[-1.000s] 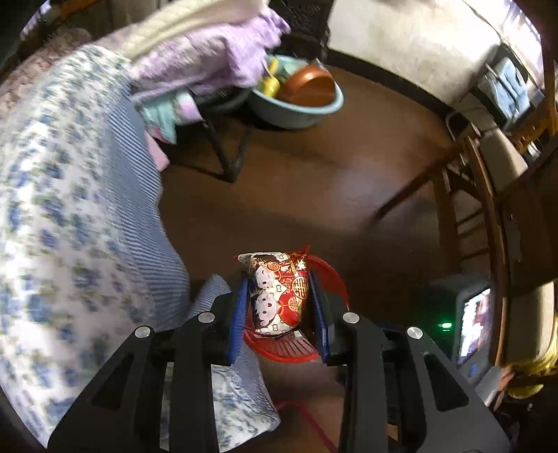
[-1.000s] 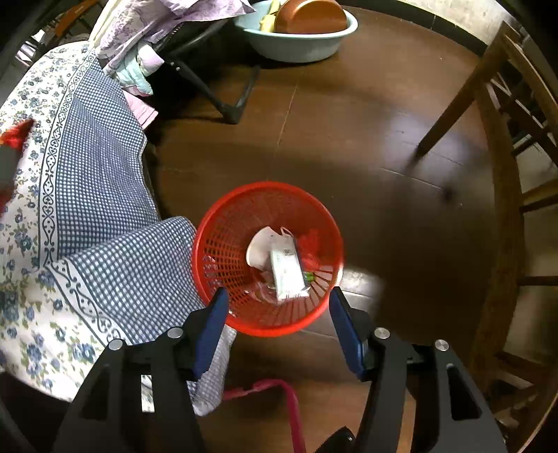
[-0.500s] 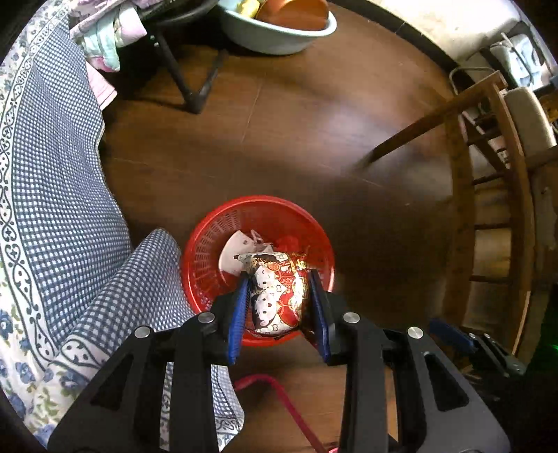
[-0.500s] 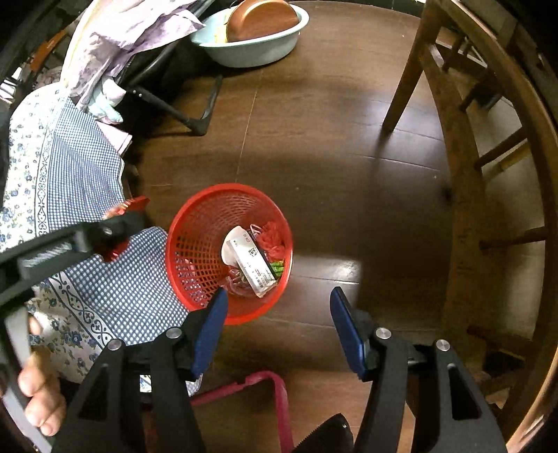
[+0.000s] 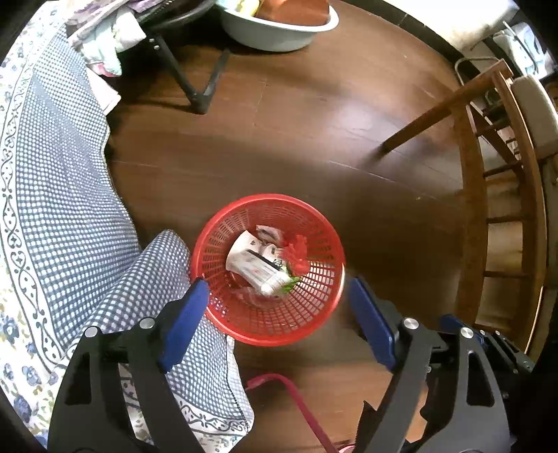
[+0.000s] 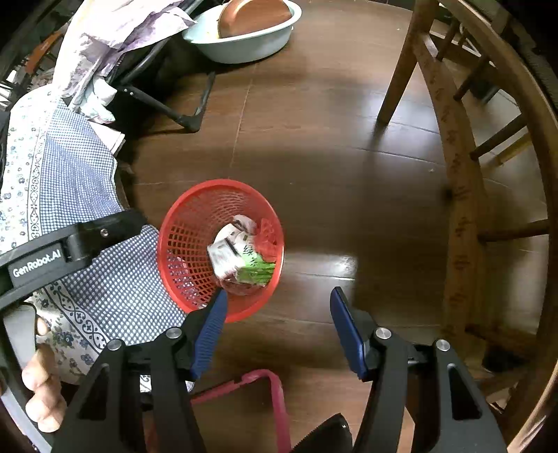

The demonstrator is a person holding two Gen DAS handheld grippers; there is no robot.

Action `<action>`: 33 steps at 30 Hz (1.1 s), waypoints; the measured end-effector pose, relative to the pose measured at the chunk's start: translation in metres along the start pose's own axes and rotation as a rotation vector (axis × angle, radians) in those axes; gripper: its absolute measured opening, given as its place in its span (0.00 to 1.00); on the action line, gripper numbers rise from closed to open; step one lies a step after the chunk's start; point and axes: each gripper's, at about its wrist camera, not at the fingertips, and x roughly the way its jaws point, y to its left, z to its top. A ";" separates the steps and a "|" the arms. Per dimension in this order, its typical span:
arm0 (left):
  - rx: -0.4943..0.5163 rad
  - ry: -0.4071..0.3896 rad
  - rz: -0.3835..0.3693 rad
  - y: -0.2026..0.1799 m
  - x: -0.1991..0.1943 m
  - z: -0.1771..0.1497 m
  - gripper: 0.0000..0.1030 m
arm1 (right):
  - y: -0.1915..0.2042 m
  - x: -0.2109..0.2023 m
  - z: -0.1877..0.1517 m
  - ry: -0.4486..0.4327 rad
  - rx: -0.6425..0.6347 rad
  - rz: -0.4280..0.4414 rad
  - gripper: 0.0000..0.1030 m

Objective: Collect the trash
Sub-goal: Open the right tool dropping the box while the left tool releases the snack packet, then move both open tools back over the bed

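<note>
red basket (image 5: 314, 313) holding wrappers, one basin (image 5: 275, 31), two hand-held grippers (image 5: 275, 299) (image 6: 277, 313) spread wide, empty

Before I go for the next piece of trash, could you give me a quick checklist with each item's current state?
1. Left gripper open with nothing in it: ok.
2. Right gripper open with nothing in it: ok.
3. Red basket upright on the floor: ok.
4. Trash lying inside the basket, none over its rim: ok.
5. Room left in the basket: ok.
6. Next piece to collect: cannot tell, none in view.
</note>
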 end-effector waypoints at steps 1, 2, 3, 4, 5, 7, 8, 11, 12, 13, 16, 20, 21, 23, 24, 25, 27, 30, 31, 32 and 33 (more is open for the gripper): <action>-0.002 -0.005 -0.003 0.000 -0.002 0.000 0.78 | 0.000 -0.001 0.000 0.000 -0.001 -0.001 0.58; -0.005 -0.015 -0.007 -0.001 -0.006 0.001 0.78 | 0.001 -0.002 0.000 -0.001 -0.004 -0.002 0.58; -0.006 -0.034 -0.011 -0.002 -0.014 0.002 0.78 | 0.002 -0.003 0.000 -0.002 -0.007 -0.003 0.58; -0.005 -0.059 -0.015 -0.003 -0.023 0.003 0.78 | 0.004 -0.005 0.000 -0.003 -0.012 -0.004 0.58; -0.003 -0.078 -0.020 -0.005 -0.031 0.004 0.78 | 0.005 -0.007 0.000 -0.006 -0.016 -0.005 0.58; 0.008 -0.142 -0.011 -0.009 -0.054 0.003 0.78 | 0.010 -0.012 0.001 -0.013 -0.025 -0.003 0.58; 0.016 -0.173 -0.005 -0.010 -0.065 0.001 0.78 | 0.011 -0.013 0.001 -0.016 -0.027 -0.001 0.58; 0.029 -0.277 0.021 -0.012 -0.106 -0.010 0.83 | 0.017 -0.021 0.001 -0.030 -0.035 0.005 0.63; 0.028 -0.299 0.025 -0.011 -0.115 -0.013 0.83 | 0.020 -0.024 0.001 -0.034 -0.038 0.005 0.64; 0.025 -0.323 0.026 -0.010 -0.127 -0.017 0.83 | 0.024 -0.027 0.000 -0.041 -0.044 0.008 0.65; -0.004 -0.399 0.016 0.000 -0.166 -0.029 0.84 | 0.041 -0.041 -0.002 -0.059 -0.080 0.008 0.66; -0.065 -0.500 0.031 0.033 -0.219 -0.045 0.87 | 0.078 -0.070 -0.005 -0.114 -0.157 0.012 0.71; -0.078 -0.515 0.042 0.041 -0.228 -0.049 0.88 | 0.087 -0.078 -0.006 -0.126 -0.175 0.018 0.71; -0.111 -0.549 0.077 0.064 -0.248 -0.057 0.90 | 0.116 -0.103 -0.009 -0.183 -0.236 0.036 0.71; -0.139 -0.570 0.103 0.082 -0.261 -0.064 0.91 | 0.129 -0.114 -0.011 -0.209 -0.265 0.046 0.71; -0.163 -0.588 0.132 0.099 -0.270 -0.069 0.91 | 0.148 -0.128 -0.015 -0.239 -0.307 0.061 0.73; -0.215 -0.624 0.198 0.135 -0.289 -0.080 0.91 | 0.183 -0.149 -0.022 -0.285 -0.380 0.089 0.77; -0.298 -0.665 0.301 0.192 -0.310 -0.093 0.93 | 0.242 -0.172 -0.032 -0.321 -0.497 0.141 0.79; -0.326 -0.675 0.326 0.213 -0.317 -0.097 0.93 | 0.270 -0.177 -0.037 -0.332 -0.542 0.169 0.79; -0.364 -0.681 0.358 0.238 -0.324 -0.101 0.93 | 0.285 -0.180 -0.039 -0.336 -0.561 0.182 0.79; -0.391 -0.683 0.377 0.254 -0.327 -0.105 0.93 | 0.309 -0.182 -0.041 -0.341 -0.589 0.204 0.79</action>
